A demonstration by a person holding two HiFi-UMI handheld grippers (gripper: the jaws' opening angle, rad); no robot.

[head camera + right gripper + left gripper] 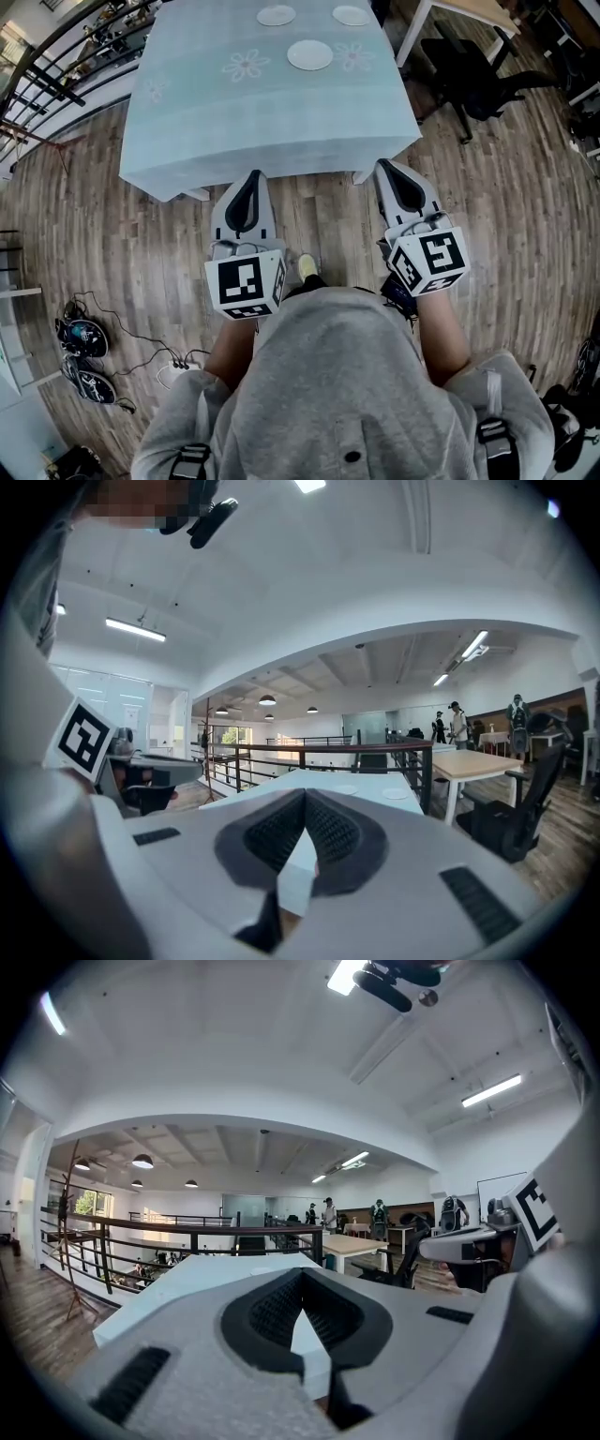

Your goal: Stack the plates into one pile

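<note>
I'm holding the left gripper and right gripper before the table, both pressed together; three plates are sitting apart (its far end).

A black office chair stands beside the table.

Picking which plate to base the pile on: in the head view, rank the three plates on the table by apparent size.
1. Near plate: looks largest, but it sits closest to the camera, so that is unsure.
2. Far left plate and far right plate: look alike, no ranking.
</note>
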